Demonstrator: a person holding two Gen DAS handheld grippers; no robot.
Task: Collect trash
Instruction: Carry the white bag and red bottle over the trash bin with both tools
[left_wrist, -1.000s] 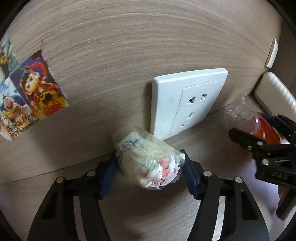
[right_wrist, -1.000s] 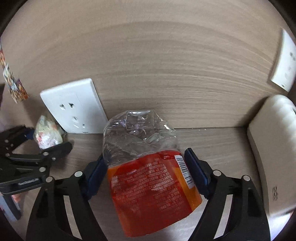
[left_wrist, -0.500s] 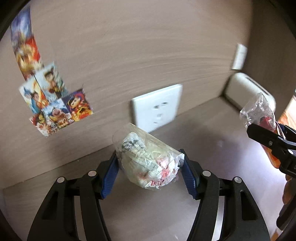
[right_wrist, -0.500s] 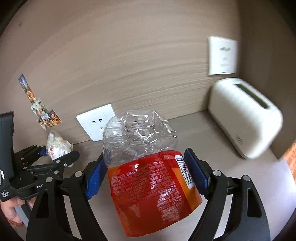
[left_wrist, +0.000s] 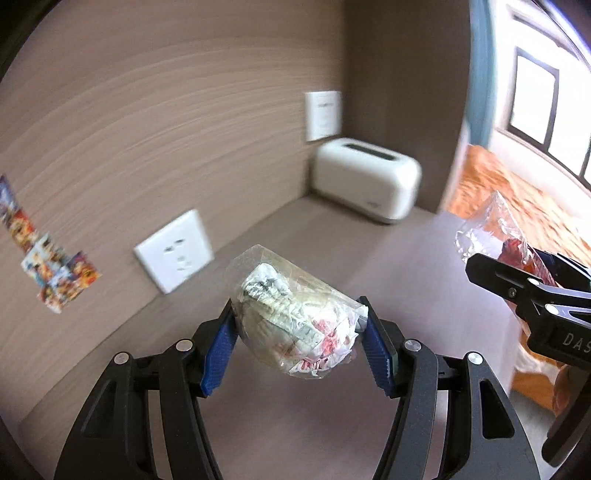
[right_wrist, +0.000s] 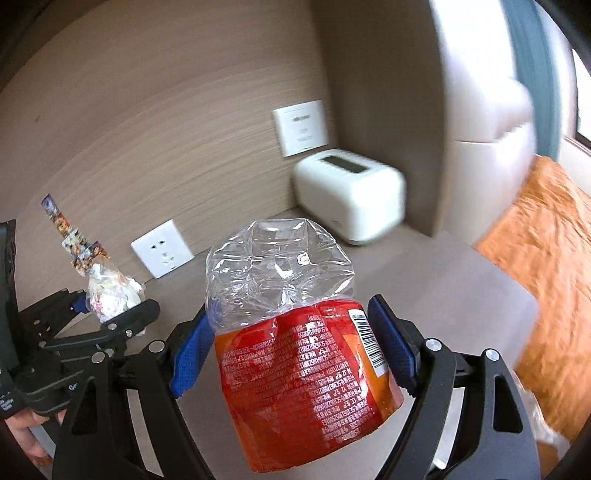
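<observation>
Red/orange label on clear bottle (right_wrist: 295, 332), white toaster (right_wrist: 347, 195), blue tool pads (right_wrist: 188, 350).

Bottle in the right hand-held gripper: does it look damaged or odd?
Yes. The plastic bottle is crushed: its clear upper part is crumpled and flattened above the red label. Nothing appears to be spilling from it.

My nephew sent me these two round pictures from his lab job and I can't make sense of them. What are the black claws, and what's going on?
No robot here: a person carries a handheld gripper in each hand, each with a wide-angle camera looking along its two fingers. One picture comes from the left gripper, the other from the right gripper.

The left one is shut on a crumpled wad of wrappers in clear plastic. The right one is shut on a crushed clear bottle with a red-orange label. Both are held above a brown counter.

A white toaster stands in the corner. A wall socket and stickers are on the wood-look wall.
</observation>
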